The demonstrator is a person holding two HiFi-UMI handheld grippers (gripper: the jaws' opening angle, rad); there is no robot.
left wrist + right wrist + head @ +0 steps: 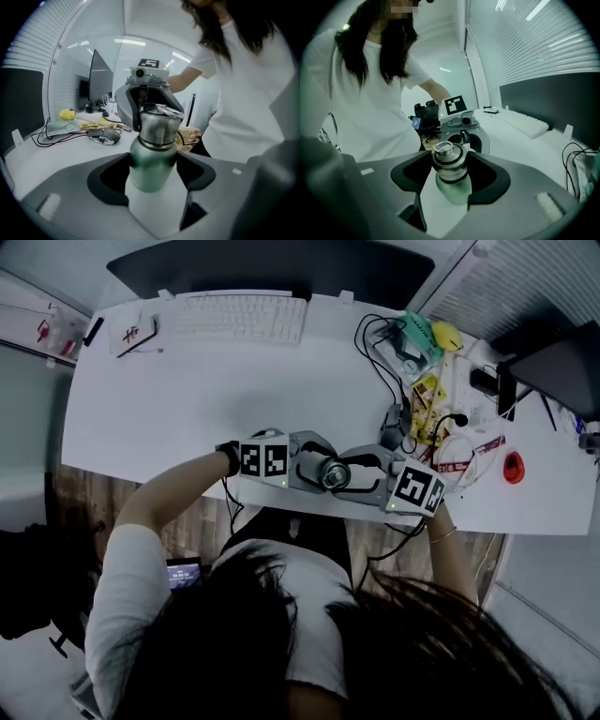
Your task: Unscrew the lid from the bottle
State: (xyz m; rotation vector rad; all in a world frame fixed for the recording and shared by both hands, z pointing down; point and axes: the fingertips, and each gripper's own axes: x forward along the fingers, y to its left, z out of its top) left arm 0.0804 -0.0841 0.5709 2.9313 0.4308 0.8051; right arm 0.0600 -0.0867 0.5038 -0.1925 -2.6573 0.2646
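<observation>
Hair and a white shirt (281, 634) fill the bottom of my head view. Just above, mid-frame by the near edge of the white surface (187, 399), my left gripper (309, 470) is clamped on the green bottle's (152, 164) body. My right gripper (364, 476) grasps its steel lid (449, 161), seated on the neck. Cables (394, 352) tangle at upper right, and a keyboard (239, 317) lies along the top.

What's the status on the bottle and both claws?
Left claw shut on bottle body. Right claw shut on lid, lid seated. Held at near edge of desk, nothing in the way.
</observation>
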